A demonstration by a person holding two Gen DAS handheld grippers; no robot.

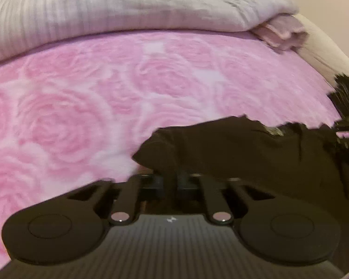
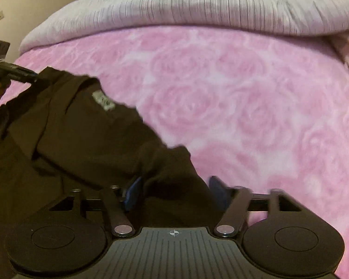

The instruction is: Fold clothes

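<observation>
Right wrist: rumpled black garment.

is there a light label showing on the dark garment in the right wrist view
Yes, a small pale label sits on the dark garment, near its upper edge over the pink rose blanket.

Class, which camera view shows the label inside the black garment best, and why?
The right wrist view: the pale label lies unobstructed on the black garment. In the left wrist view it is only a small, blurred patch near the fabric's upper edge.
</observation>
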